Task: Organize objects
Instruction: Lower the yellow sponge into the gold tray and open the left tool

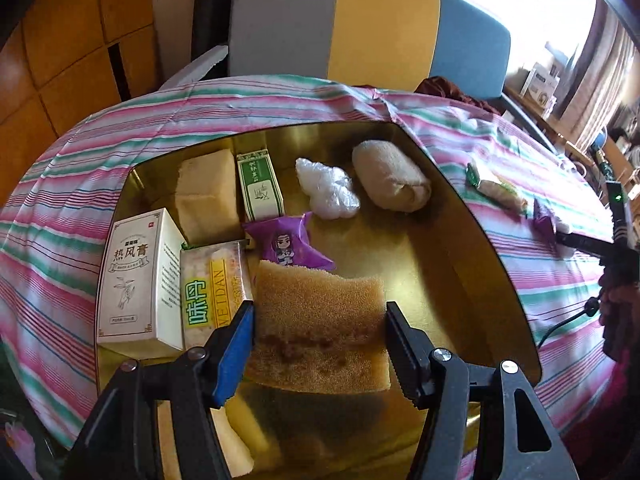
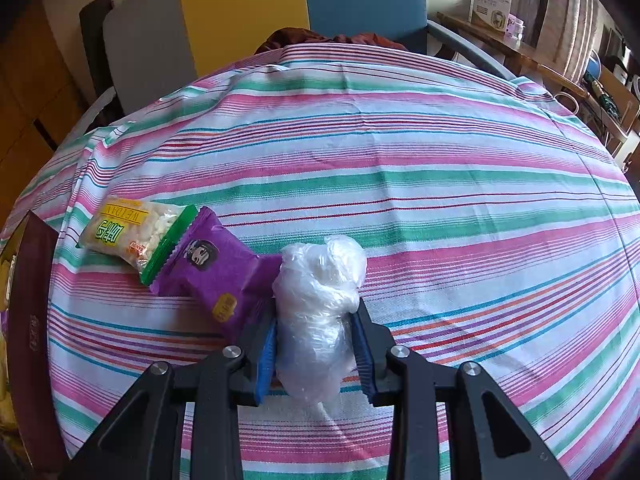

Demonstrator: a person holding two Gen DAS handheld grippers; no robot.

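In the left wrist view a gold tin (image 1: pixel 460 248) lies on the striped cloth, and my left gripper (image 1: pixel 320 344) hangs over its near end, shut on a brown sponge (image 1: pixel 320 312) that spans the gap between the pads. The tin holds a white box (image 1: pixel 136 276), a Weidan snack packet (image 1: pixel 212 288), a purple packet (image 1: pixel 288 244), a green-and-white box (image 1: pixel 260 188), a tan block (image 1: pixel 208 196), a plastic wad (image 1: pixel 328 188) and a rolled beige towel (image 1: pixel 392 178). In the right wrist view my right gripper (image 2: pixel 316 320) is shut on a crumpled clear plastic wad (image 2: pixel 320 280) on the cloth.
Beside the right gripper lie a purple packet (image 2: pixel 212 272) and a Weidan packet (image 2: pixel 132 232). The tin's dark outer wall (image 2: pixel 32 280) stands at that view's left edge. A chair with grey, yellow and blue panels (image 1: pixel 360 20) stands behind the table. Cluttered shelves (image 2: pixel 520 28) fill the far right.
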